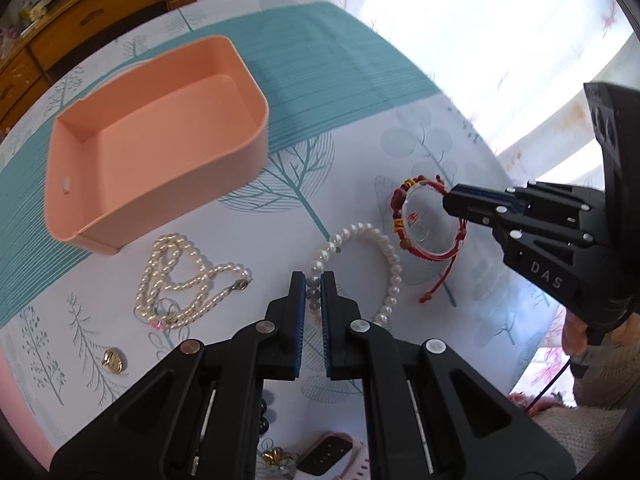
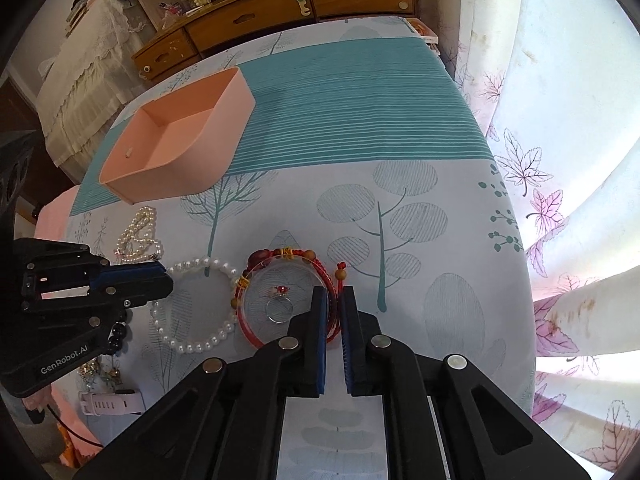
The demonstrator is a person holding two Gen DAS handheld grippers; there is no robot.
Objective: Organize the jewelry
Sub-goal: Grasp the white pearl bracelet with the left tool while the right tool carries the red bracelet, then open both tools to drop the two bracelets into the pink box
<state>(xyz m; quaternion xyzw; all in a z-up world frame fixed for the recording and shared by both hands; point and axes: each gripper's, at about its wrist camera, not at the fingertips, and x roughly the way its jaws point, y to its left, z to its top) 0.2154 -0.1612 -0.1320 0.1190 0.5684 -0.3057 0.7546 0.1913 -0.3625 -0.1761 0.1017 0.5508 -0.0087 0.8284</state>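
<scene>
My left gripper (image 1: 314, 280) is shut on the white pearl bracelet (image 1: 394, 276), pinching beads at its near left side; it also shows in the right wrist view (image 2: 192, 346). My right gripper (image 2: 335, 294) is shut on the red cord bracelet (image 2: 280, 254), gripping its right side; it shows in the left wrist view (image 1: 416, 184) too. A clear bangle (image 2: 276, 292) with a ring (image 2: 279, 306) inside lies within the red bracelet. An empty peach box (image 1: 160, 140) sits at the far left. A long pearl necklace (image 1: 180, 280) lies in front of the box.
A gold pendant (image 1: 112, 360) lies at the left. A pink watch (image 2: 110, 402), dark beads (image 2: 118, 336) and a gold ornament (image 1: 276, 458) lie near the front edge. The table's right edge (image 2: 516, 240) meets a leaf-print curtain. A wooden dresser (image 2: 280, 8) stands behind.
</scene>
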